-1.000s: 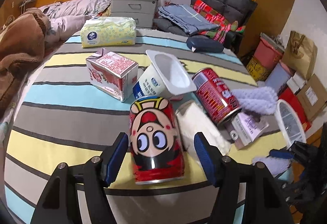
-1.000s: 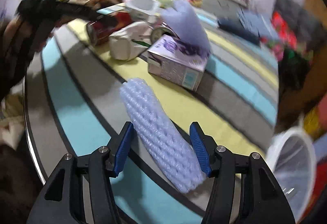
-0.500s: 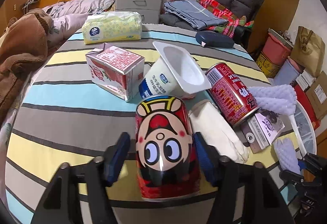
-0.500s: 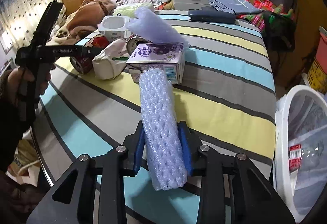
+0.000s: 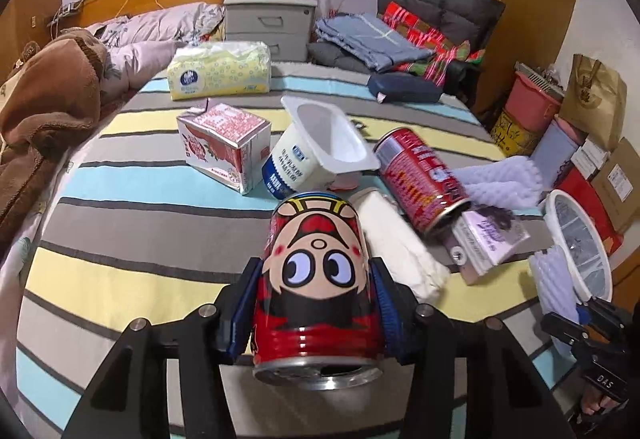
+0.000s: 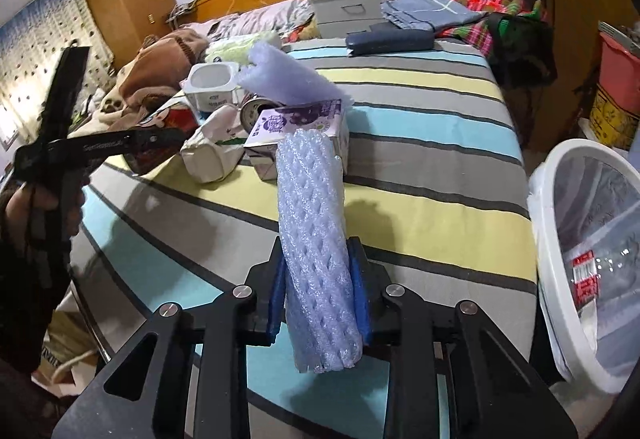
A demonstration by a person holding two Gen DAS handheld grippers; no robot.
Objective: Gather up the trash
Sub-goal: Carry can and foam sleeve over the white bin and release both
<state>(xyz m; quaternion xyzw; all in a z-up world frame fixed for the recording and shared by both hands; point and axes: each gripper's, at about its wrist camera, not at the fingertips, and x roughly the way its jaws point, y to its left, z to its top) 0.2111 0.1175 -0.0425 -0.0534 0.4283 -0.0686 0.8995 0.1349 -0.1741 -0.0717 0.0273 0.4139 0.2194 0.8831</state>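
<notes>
Red cartoon can [image 5: 318, 279] is squeezed by the left gripper [image 5: 318, 303] above the striped table [image 5: 132, 235].
Foam netting [image 6: 316, 239] is squeezed by the right gripper [image 6: 320, 303], beside the white bin [image 6: 560, 279]; both jaws have just been closing.

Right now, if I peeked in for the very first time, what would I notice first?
Probably the red cartoon-face can, upside down and squeezed in the left gripper just above the striped bed. Next, the bumpy blue foam sleeve clamped in the right gripper, with the white trash bin waiting on the right. Behind the can lies a heap of cartons and cups.
</notes>
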